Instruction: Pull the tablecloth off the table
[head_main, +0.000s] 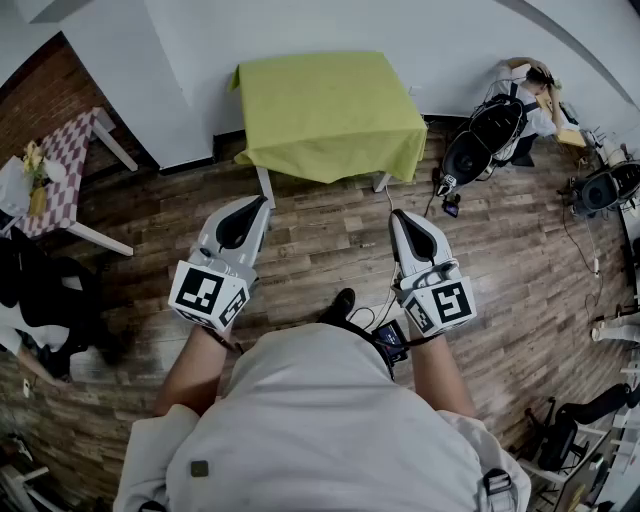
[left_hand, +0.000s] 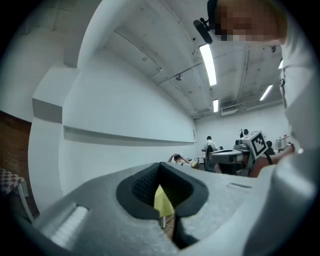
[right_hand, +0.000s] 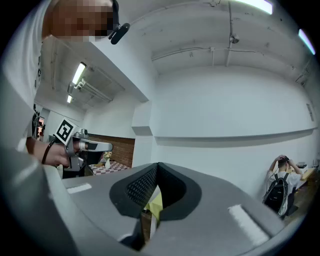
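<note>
Two grippers up in front of the person, and both are closed with nothing in them: the left gripper (head_main: 258, 207) has its jaws pressed tip to tip, and the right gripper (head_main: 402, 220) is the same, pads together and empty. Dead ahead at 12 o'clock stands the table (head_main: 265, 186), the yellow-green tablecloth (head_main: 325, 110) draped over it and hanging down its sides, well apart from both grippers. Each gripper view catches only a sliver of that cloth through the notch behind the closed tips. Over at 10 o'clock sits a second table with a checkered cloth (head_main: 62, 158); at 2 o'clock a person (head_main: 522, 88) sits against the wall. Wooden floor (head_main: 320, 262) lies underfoot.
</note>
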